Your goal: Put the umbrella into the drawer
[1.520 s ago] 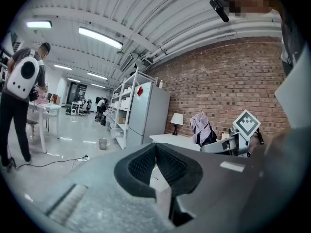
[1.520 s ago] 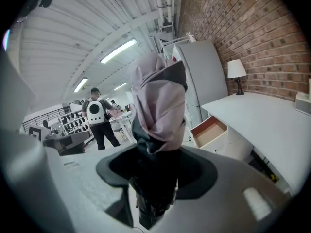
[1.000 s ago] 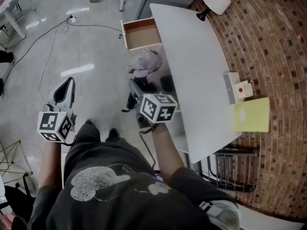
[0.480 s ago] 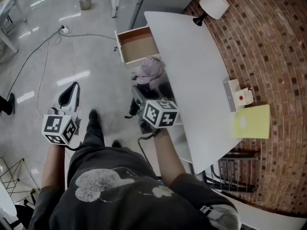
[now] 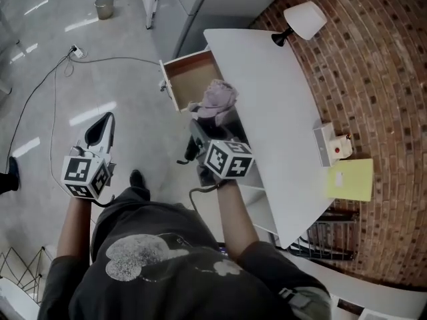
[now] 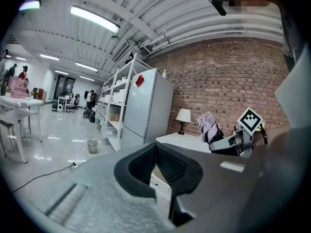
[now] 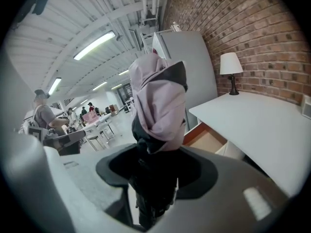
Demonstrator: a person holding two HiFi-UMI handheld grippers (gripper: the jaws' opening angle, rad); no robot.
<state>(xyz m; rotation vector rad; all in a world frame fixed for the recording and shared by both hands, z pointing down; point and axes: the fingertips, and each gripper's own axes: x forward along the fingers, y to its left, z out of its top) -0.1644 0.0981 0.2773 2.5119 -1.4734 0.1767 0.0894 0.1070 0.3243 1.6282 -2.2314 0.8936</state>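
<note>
My right gripper (image 5: 199, 131) is shut on the folded umbrella (image 5: 217, 99), a lilac-and-black bundle that sticks up out of the jaws. In the right gripper view the umbrella (image 7: 158, 98) fills the middle, its dark lower part clamped in the right gripper (image 7: 154, 171). The open wooden drawer (image 5: 191, 79) juts from the white desk's far-left end, just beyond the umbrella; its light brown inside (image 7: 208, 140) holds nothing visible. My left gripper (image 5: 105, 120) hangs over the floor to the left, shut and holding nothing, and its pads meet in the left gripper (image 6: 155, 145) view.
The white desk (image 5: 273, 92) runs along a brick wall and carries a lamp (image 5: 303, 19), a small white box with a red button (image 5: 331, 145) and a yellow sheet (image 5: 350, 179). A cable (image 5: 57, 105) trails over the shiny floor, and a bucket (image 5: 103, 7) stands far off.
The person has stepped toward the drawer. Both grippers moved forward with them, and the held umbrella now sits close beside the drawer's near edge.
</note>
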